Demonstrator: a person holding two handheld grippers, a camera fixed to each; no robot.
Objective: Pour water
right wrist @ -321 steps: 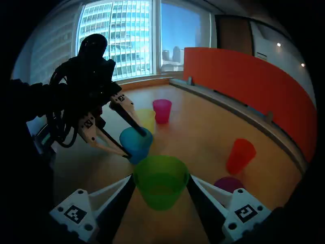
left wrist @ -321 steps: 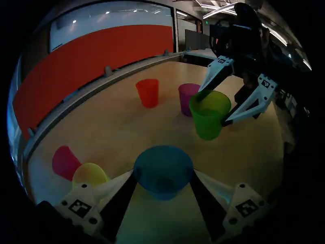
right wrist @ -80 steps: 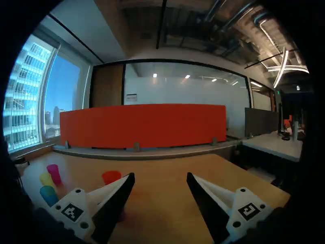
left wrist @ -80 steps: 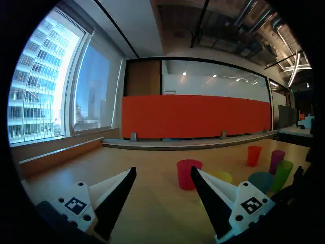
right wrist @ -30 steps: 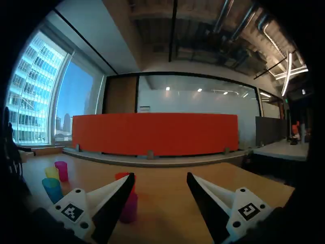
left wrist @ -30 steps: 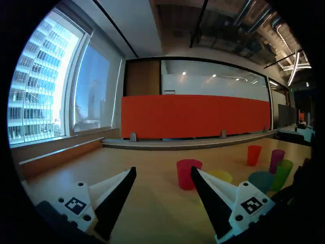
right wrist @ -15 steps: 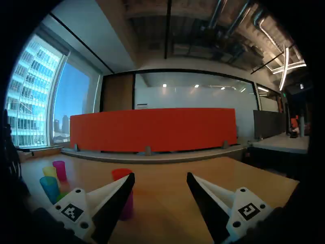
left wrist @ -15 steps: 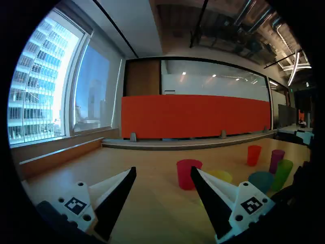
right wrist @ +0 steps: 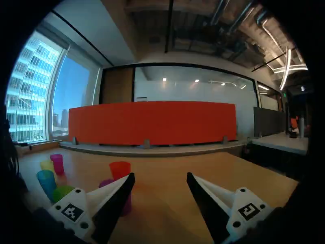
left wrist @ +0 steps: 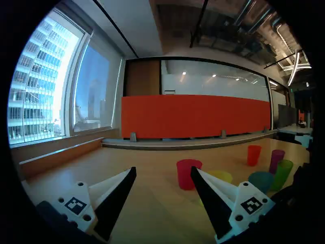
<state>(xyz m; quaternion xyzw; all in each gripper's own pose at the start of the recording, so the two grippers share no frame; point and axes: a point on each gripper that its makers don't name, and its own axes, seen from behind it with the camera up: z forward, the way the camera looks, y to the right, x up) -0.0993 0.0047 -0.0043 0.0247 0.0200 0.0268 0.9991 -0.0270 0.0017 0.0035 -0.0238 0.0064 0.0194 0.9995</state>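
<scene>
**Both grippers wide open, nothing gripped**

Left gripper point(left wrist: 162, 170) and right gripper point(right wrist: 159, 175) are spread, empty, over the wooden table point(left wrist: 154, 160). Six cups are stood upright on it: pink cup point(left wrist: 188, 175), yellow cup point(left wrist: 222, 175), blue cup point(left wrist: 260, 181), green cup point(left wrist: 283, 175), purple cup point(left wrist: 277, 159), red cup point(left wrist: 254, 155). Contents cannot be told. Orange partition point(left wrist: 195, 116) and window point(left wrist: 40, 93) are seen behind.

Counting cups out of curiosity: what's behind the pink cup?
Bare table, a ledge, then the orange panel. The yellow cup beside the pink cup is partly covered by a finger of the left tongs.
</scene>
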